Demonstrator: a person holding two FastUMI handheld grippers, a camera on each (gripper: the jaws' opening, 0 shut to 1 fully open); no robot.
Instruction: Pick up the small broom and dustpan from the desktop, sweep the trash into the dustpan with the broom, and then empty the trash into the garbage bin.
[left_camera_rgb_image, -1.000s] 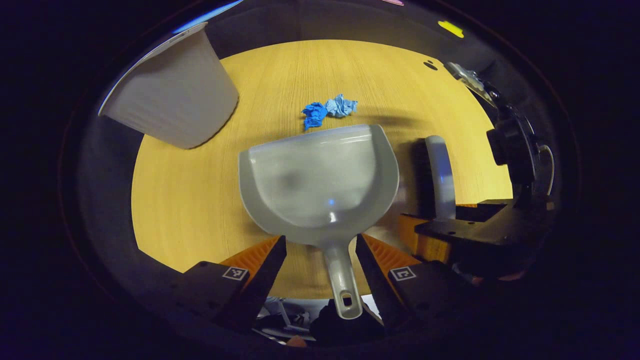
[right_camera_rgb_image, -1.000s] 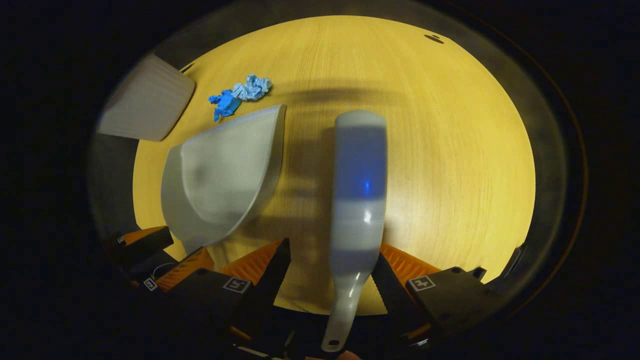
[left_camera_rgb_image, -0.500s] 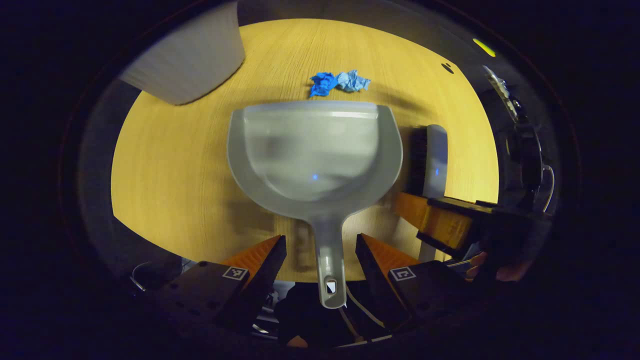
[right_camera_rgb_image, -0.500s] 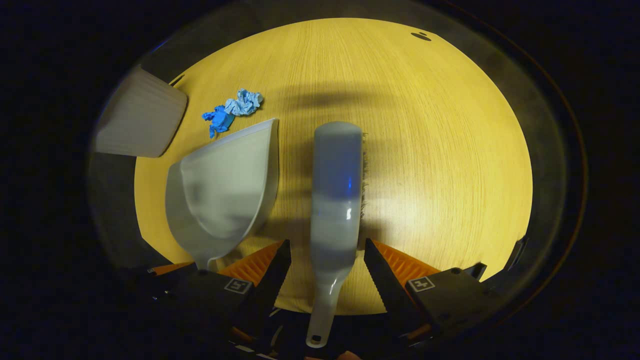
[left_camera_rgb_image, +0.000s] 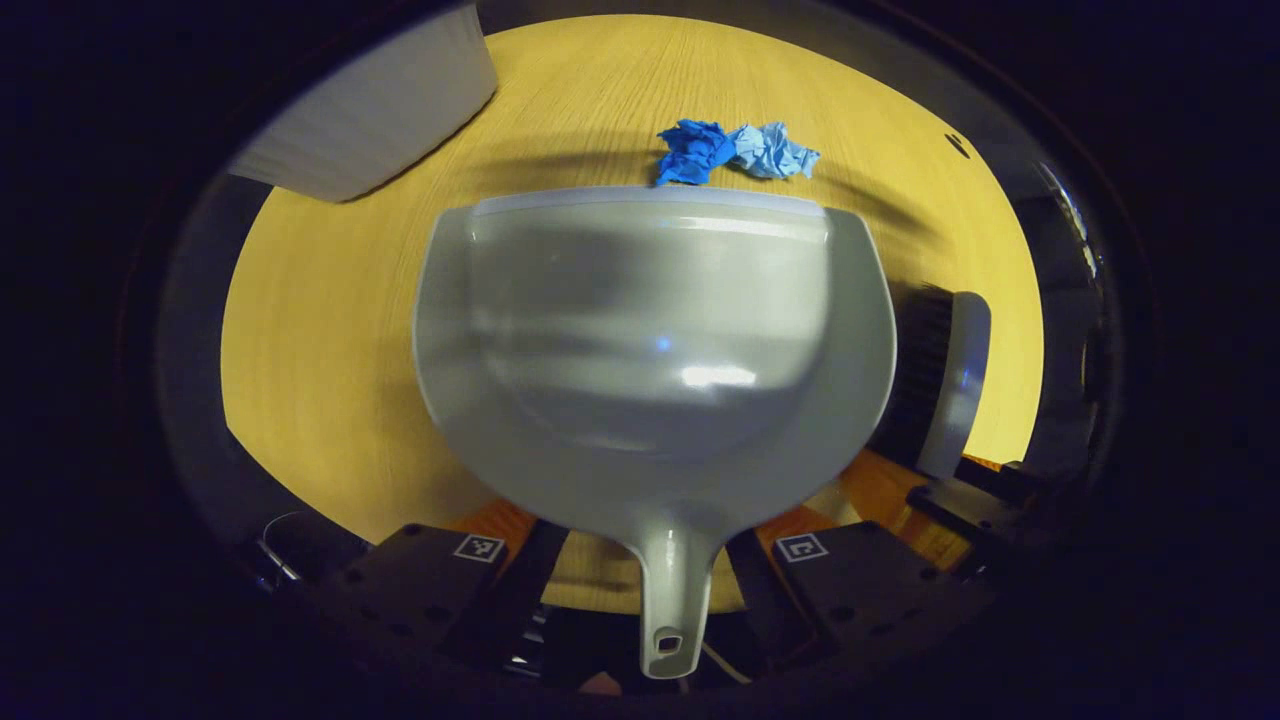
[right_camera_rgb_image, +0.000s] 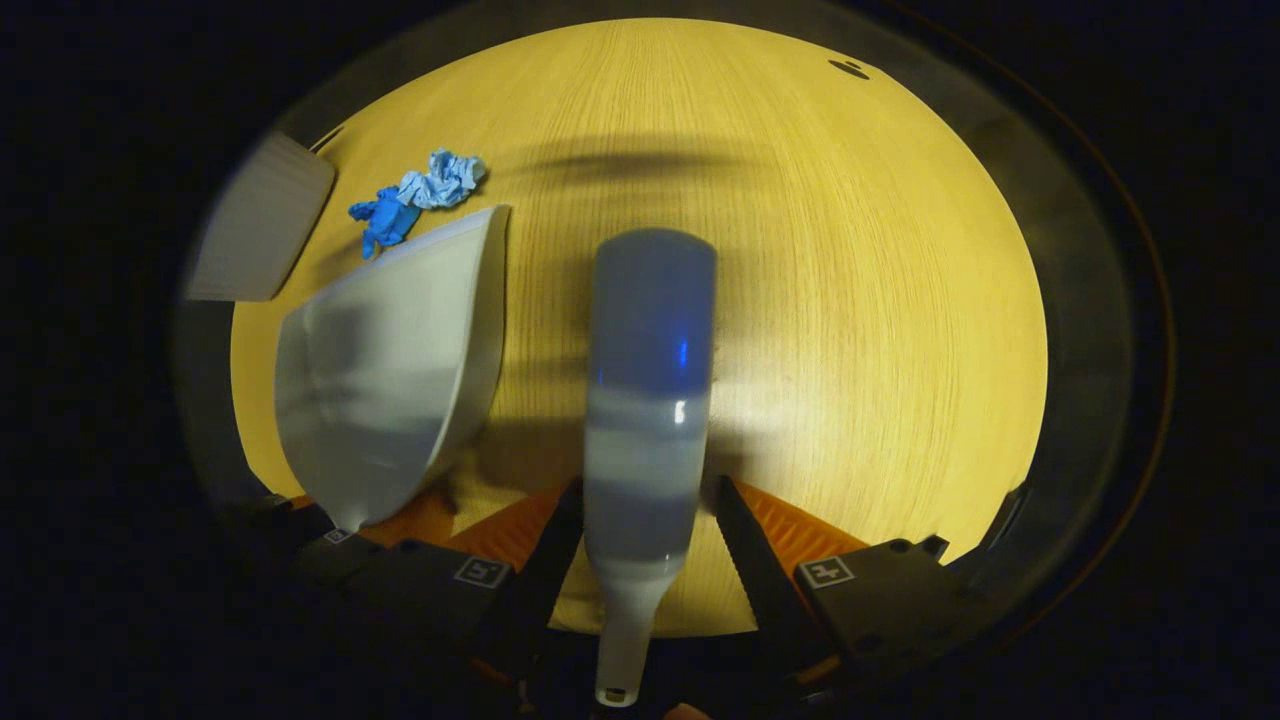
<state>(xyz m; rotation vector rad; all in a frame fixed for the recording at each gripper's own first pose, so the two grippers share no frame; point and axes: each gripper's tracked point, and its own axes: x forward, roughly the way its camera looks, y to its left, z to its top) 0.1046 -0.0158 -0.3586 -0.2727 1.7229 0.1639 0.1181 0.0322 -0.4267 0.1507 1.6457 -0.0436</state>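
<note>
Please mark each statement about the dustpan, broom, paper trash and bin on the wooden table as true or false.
1. The two crumpled blue paper balls lie inside the grey plastic dustpan. False: they lie on the wooden table, just beyond its front edge.
2. The grey-backed small broom points forward between the right gripper fingers. True.
3. The dustpan's handle runs between the left gripper fingers. True.
4. The white ribbed garbage bin stands right of the broom. False: it is far left, beyond the dustpan.
</note>
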